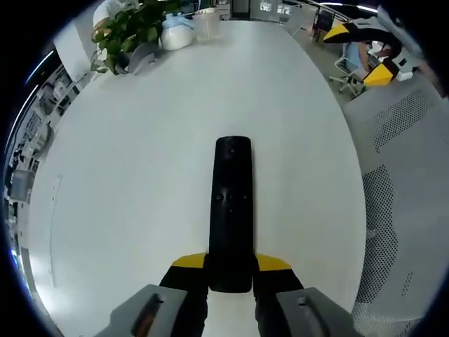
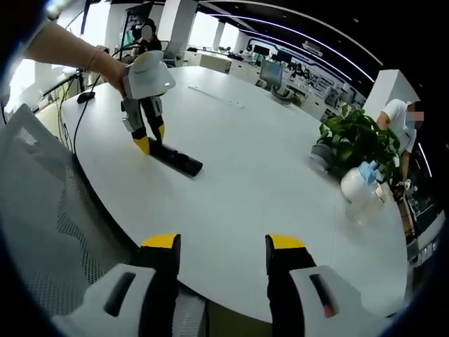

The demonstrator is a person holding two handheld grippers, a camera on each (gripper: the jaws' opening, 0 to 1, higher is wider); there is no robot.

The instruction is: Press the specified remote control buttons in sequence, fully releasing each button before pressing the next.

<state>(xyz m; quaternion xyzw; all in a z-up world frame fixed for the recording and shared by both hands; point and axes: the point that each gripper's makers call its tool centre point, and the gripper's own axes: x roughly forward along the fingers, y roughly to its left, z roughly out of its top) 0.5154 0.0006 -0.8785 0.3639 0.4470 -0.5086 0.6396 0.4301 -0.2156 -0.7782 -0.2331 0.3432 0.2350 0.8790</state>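
Note:
A long black remote control (image 1: 231,210) lies on the white table (image 1: 126,161), pointing away from me in the left gripper view. My left gripper (image 1: 230,265) is shut on the remote's near end, its yellow-tipped fingers (image 1: 188,262) pressed to both sides. From the right gripper view the same remote (image 2: 175,159) lies flat on the table with the left gripper (image 2: 149,140) clamped on one end, held by a person's hand. My right gripper (image 2: 223,247) stands open over the table's near edge, with nothing between its fingers, well away from the remote.
A potted plant (image 2: 354,140) and a white spray bottle (image 2: 358,180) stand at the table's far side; the plant (image 1: 130,31) and a clear cup (image 1: 205,27) also sit at the table's far end. A mesh office chair (image 2: 42,203) stands close by. People stand in the background.

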